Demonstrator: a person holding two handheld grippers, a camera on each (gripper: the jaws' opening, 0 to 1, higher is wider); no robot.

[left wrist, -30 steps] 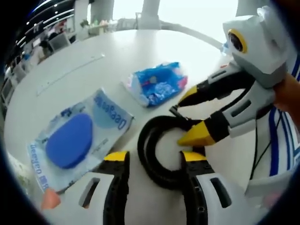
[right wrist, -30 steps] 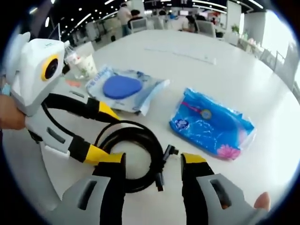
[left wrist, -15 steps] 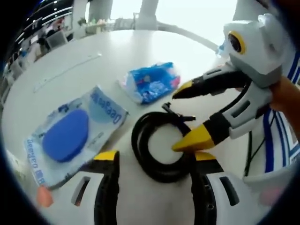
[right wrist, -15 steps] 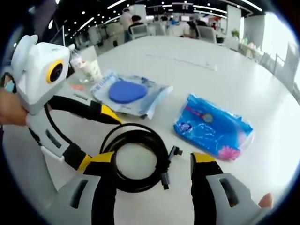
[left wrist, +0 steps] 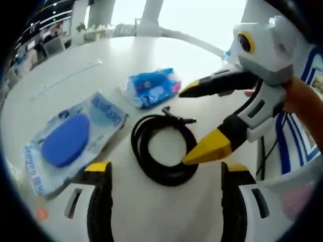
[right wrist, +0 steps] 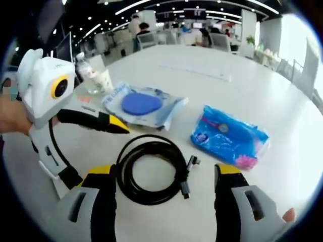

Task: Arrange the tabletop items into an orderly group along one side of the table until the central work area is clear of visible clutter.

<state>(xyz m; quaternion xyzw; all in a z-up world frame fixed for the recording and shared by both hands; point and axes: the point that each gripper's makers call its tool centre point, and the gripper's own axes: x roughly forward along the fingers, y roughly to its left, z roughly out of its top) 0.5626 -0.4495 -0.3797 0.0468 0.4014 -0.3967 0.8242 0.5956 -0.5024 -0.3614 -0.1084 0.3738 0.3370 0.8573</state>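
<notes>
White round table (right wrist: 282,91); ceiling strip lights (right wrist: 132,6); bright windows (left wrist: 202,15).

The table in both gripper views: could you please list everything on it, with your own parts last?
Cable: one, black, coiled, table centre, between both grippers.
Tissue pack: one, blue, beside the cable's plug end.
Clear packet: one, holding a blue oval pad, beyond the cable.
Cup: one, pale, near the table edge.
Bottle: one, clear, beside the cup.
Table: one, white, round.
Left gripper: open, empty.
Right gripper: open, empty.
</notes>
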